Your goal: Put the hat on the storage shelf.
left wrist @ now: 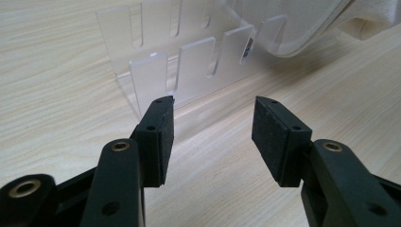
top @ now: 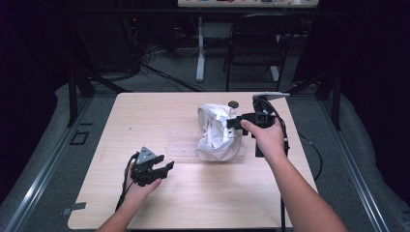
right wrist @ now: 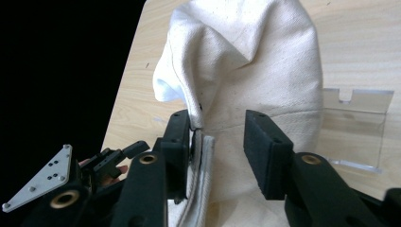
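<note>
A light wooden table [top: 193,203] held a clear plastic rack with slots [top: 181,144] near its middle. A crumpled white cloth bag [top: 215,133] sat on the right end of that rack, with its mouth open toward the right.

The right gripper [top: 232,123] was at the bag's right edge. In the right gripper view, its two black jaws stood apart, and the cloth's seam lay against the left pad [right wrist: 182,142] (the other pad was just beside the cloth, and I could not tell if it touched).

The left gripper [top: 164,166] was low over the table, near the front, a little way from the rack. Its jaws were wide apart with nothing between them. They pointed at the clear rack.

A small dark round thing [top: 233,103] lay on the table behind the bag.
</note>
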Demonstrator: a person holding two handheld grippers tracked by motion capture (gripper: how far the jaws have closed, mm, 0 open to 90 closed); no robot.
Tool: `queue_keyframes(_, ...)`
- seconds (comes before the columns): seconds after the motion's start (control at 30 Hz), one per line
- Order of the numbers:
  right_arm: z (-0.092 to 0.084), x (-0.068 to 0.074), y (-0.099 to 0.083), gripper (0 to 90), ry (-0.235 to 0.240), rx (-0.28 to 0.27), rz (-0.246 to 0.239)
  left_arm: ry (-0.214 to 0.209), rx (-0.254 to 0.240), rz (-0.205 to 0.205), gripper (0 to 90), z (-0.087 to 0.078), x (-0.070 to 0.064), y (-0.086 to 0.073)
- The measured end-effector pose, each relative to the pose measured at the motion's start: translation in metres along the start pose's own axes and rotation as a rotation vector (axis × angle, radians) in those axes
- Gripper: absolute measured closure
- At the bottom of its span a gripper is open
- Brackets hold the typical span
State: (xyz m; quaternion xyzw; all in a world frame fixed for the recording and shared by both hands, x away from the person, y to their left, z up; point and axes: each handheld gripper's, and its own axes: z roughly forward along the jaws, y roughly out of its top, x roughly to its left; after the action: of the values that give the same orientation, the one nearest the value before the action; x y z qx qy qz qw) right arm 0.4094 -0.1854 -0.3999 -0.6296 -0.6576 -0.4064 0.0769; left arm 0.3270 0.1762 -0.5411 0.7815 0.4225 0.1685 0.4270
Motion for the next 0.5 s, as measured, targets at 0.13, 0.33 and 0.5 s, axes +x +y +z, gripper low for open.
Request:
queue_keyframes(0.13, -0.006, -0.001, -0.001, 54.1, 0.008, -0.04, -0.014, 0.001, 0.002, -0.005, 48.6, 0.0, 0.001, 0.0)
queue_keyframes(0.33, -0.019, -0.004, -0.004, 49.0, 0.009, -0.057, -0.036, 0.01, 0.008, -0.005, 47.3, 0.0, 0.002, -0.001)
queue_keyframes(0.5, -0.027, -0.011, -0.01, 46.7, -0.009, -0.067, -0.047, 0.025, 0.012, -0.004, 45.8, 0.002, 0.003, -0.002)
